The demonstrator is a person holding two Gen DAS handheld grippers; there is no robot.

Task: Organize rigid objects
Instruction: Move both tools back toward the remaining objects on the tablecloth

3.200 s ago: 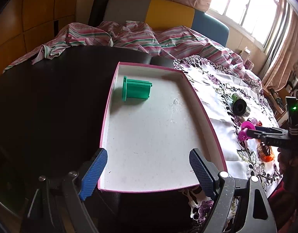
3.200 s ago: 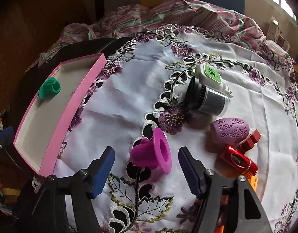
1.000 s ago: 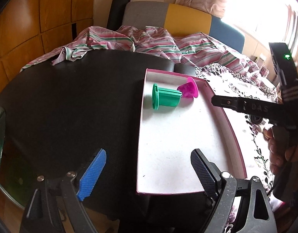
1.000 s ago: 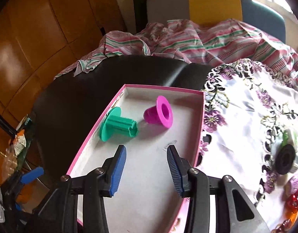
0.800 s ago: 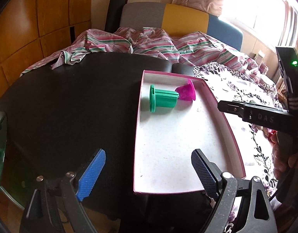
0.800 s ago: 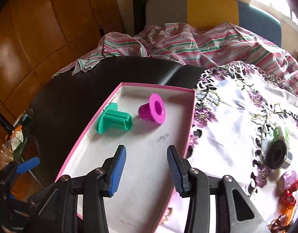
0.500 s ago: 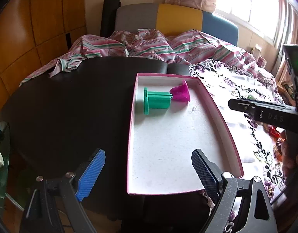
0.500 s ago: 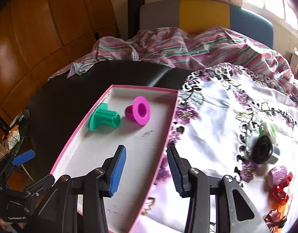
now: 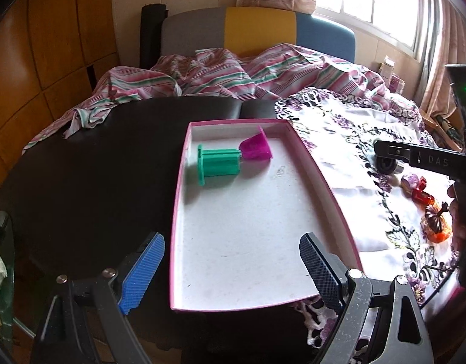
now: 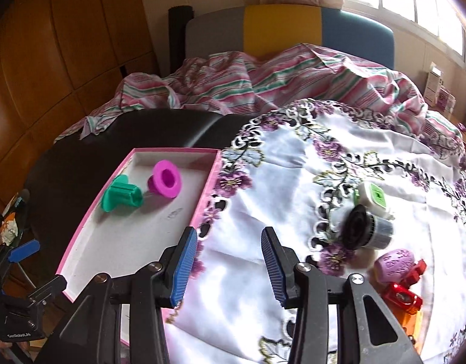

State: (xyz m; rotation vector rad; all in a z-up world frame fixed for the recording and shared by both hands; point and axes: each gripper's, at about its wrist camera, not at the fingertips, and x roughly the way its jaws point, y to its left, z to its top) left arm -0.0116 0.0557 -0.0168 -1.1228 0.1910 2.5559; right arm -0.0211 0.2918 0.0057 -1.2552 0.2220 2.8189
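- Pink-rimmed tray (image 9: 339, 203) holds two sorted pieces at its far end: green spool (image 9: 217, 165) lying on its side, magenta flanged piece (image 10: 166, 179) touching it on the right.
- Left gripper (image 9: 229, 265) wide open, empty, jaws straddling tray's near edge.
- Right gripper (image 10: 229, 261) parted about halfway, nothing between the pads; hangs over floral tablecloth (image 10: 293, 212), tray's right wall just left of its left finger.
- Left to sort, all ahead-right of the right gripper on the cloth: black cylinder (image 10: 366, 227), white-green piece (image 10: 374, 195) touching it behind, lilac egg (image 10: 395, 262), red piece (image 10: 403, 294), orange pumpkin-like piece (image 9: 436, 227).
- Judgement: two in, at least five out; task under halfway. Next likely a reach to the cluster.
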